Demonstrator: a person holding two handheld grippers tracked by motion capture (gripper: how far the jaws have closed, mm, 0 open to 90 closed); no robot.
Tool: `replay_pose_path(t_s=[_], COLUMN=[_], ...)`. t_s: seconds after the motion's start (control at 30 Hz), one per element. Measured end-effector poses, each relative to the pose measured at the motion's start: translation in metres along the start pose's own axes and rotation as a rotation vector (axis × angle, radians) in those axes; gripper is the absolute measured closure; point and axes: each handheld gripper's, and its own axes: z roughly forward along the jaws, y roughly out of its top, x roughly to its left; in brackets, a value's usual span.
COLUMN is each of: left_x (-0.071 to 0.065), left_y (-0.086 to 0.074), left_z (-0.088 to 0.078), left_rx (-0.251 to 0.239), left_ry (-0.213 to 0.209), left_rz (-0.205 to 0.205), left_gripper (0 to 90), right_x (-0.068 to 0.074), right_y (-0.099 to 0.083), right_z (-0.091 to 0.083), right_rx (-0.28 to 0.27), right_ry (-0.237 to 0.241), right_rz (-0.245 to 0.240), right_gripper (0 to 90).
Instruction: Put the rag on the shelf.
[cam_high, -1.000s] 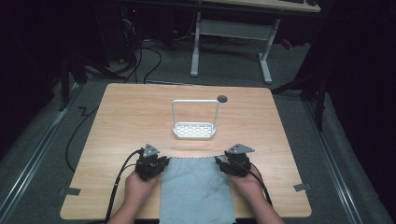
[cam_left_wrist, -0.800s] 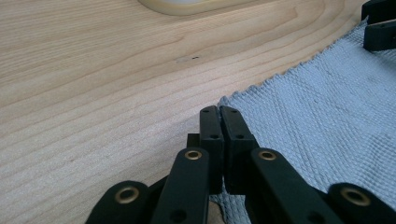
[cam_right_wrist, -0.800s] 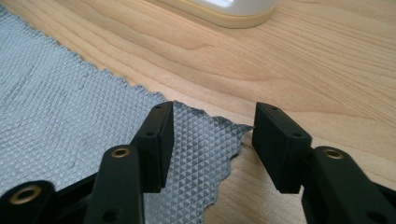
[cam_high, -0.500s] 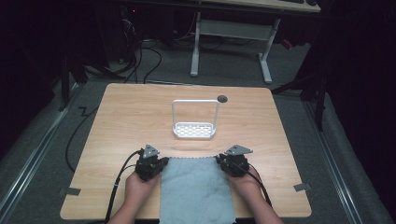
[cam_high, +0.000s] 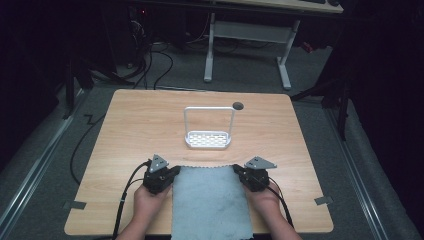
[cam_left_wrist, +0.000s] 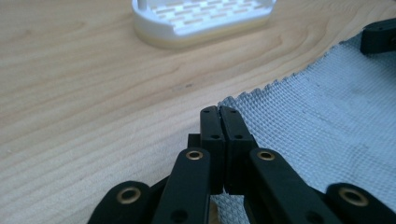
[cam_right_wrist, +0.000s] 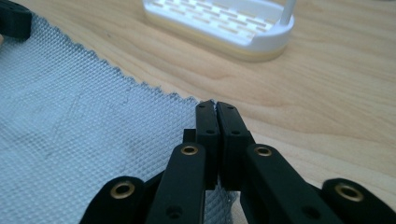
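I pinch the grey cloth (cam_high: 210, 200) far corners | left gripper (cam_left_wrist: 219, 116), right gripper (cam_right_wrist: 215, 112) fingers fully closed on fabric | risk: thin corner grip slips on lifting

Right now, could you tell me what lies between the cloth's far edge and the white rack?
Only bare wooden table separates the grey cloth from the white rack, as the high view shows.

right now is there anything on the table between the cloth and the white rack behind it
Nothing visible. Both grippers, left and right, are shut on the far corners of the grey cloth. Between the cloth's far edge and the white rack lies bare wood of the table. The small dark hole sits beyond the rack.
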Motion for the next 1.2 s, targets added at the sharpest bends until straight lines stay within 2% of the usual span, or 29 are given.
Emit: replay_pose_path(t_s=[0.13, 0.27, 0.4, 0.67, 0.8, 0.9, 1.2], left_x=[-0.003, -0.004, -0.009, -0.011, -0.012, -0.010, -0.008], left_y=[0.003, 0.009, 0.018, 0.040, 0.052, 0.061, 0.090], left_z=[-0.009, -0.019, -0.027, -0.043, -0.048, -0.052, -0.063], left_rx=[-0.059, -0.117, -0.162, -0.249, -0.297, -0.324, -0.427], left_ry=[0.009, -0.002, 0.022, 0.036, 0.048, 0.036, 0.051], left_rz=[0.009, -0.015, 0.009, 0.011, 0.031, 0.020, 0.055], left_gripper=[89.8, 89.8, 89.8, 89.9, 89.9, 89.9, 90.0], right_x=[0.003, 0.007, 0.010, 0.008, 0.007, 0.006, 0.003], right_y=[0.003, 0.007, 0.015, 0.033, 0.043, 0.054, 0.087], right_z=[-0.010, -0.019, -0.030, -0.046, -0.053, -0.059, -0.072], right_rx=[-0.064, -0.106, -0.155, -0.231, -0.297, -0.338, -0.421], right_ry=[-0.008, -0.008, -0.014, -0.017, -0.032, -0.044, -0.063], right_rz=[0.001, -0.002, -0.012, -0.017, -0.024, -0.021, -0.026], right_gripper=[88.9, 88.8, 88.9, 88.9, 88.9, 88.9, 88.9])
